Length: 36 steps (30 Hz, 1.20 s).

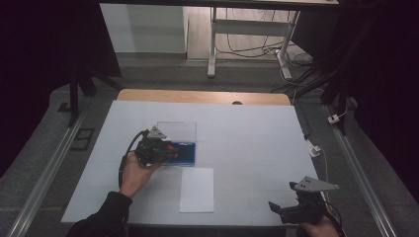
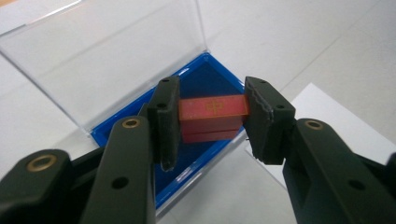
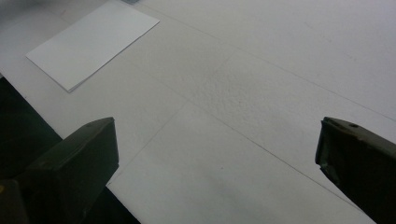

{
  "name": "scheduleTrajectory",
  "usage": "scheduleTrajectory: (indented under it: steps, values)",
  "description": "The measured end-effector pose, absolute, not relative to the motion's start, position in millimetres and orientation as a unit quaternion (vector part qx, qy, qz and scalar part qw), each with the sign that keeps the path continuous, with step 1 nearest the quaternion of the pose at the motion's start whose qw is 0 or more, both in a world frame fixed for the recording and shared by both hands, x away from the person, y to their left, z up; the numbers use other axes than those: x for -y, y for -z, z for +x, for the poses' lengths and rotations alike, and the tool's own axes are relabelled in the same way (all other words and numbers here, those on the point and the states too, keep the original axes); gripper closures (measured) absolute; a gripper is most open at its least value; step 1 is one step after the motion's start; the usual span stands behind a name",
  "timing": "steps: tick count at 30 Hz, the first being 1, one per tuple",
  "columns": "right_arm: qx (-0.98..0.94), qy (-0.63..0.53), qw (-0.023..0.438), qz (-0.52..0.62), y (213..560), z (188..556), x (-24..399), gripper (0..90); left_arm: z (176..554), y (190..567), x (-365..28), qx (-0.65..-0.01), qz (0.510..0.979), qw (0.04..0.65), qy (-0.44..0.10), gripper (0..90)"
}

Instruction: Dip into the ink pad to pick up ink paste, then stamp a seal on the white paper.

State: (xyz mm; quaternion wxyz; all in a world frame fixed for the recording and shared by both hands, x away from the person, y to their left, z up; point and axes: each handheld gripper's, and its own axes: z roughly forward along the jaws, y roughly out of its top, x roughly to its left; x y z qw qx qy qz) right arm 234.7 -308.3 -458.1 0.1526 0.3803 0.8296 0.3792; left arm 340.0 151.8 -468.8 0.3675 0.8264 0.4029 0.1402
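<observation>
So the left gripper [image 2: 212, 122] has its jaws clamped on a red block [image 2: 213, 117], one pad on each end, holding it just above the blue tray of an open box [image 2: 205, 77]. The box's clear lid [image 2: 100, 56] stands up on the far side. From above, that gripper [image 1: 170, 148] sits over the box [image 1: 185, 153], left of center on the table [image 1: 247, 133]. A white sheet [image 1: 197, 189] lies just near of the box. The right gripper [image 1: 276, 210] hangs at the near right edge, jaws spread wide with nothing between them.
</observation>
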Motion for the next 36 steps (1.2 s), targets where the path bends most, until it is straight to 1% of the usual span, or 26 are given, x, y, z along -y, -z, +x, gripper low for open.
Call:
scheduleTrajectory:
  steps: [19, 26, 29, 36]
  values:
    - [-0.828, -0.382, 0.152, 0.381, 458, 235, 309, 0.0, 321, 462, -140, -0.377, 0.833, 0.385, -0.124, 58.0]
    - [-0.829, -0.381, 0.153, 0.381, 458, 235, 309, 0.0, 316, 459, -133, -0.371, 0.837, 0.389, -0.105, 58.1]
    - [-0.828, -0.382, 0.152, 0.381, 458, 235, 309, 0.0, 313, 458, -130, -0.362, 0.841, 0.391, -0.097, 58.2]
    - [-0.828, -0.382, 0.152, 0.381, 458, 235, 309, 0.0, 303, 457, -119, -0.340, 0.851, 0.387, -0.098, 58.2]
